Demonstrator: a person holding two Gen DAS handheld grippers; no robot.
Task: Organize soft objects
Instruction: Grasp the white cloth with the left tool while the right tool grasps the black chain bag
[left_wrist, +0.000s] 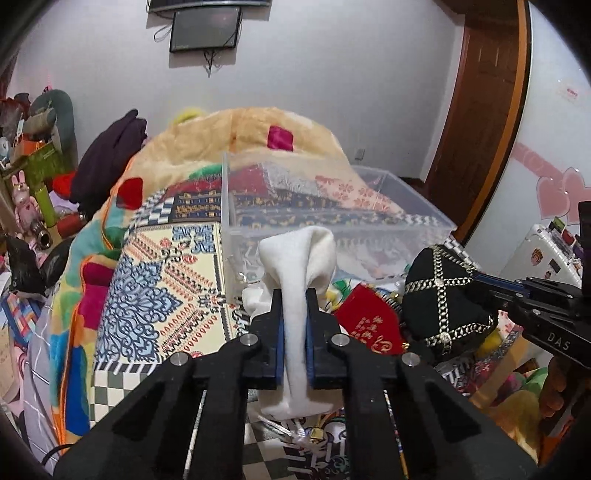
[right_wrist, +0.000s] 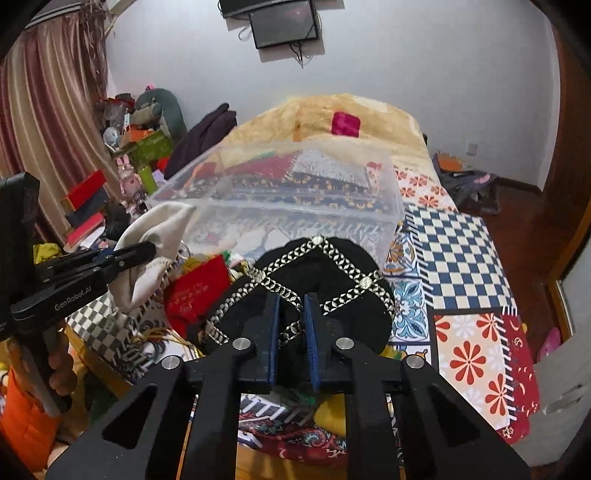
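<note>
Grippers are both squeezing tight; left gripper (left_wrist: 294, 295) is pinching a white sock (left_wrist: 295, 280); right gripper (right_wrist: 290, 299) is pinching a black cap (right_wrist: 332, 273); clear plastic box (right_wrist: 391, 218) is sitting at twelve o'clock.

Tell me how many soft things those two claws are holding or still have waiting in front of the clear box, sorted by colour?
White: 1, the white cloth clamped in the left gripper.
Black: 1, the black cap clamped in the right gripper.
Red: 1, the red pouch lying before the clear box.
Total: 3. More may be hidden underneath.
</note>
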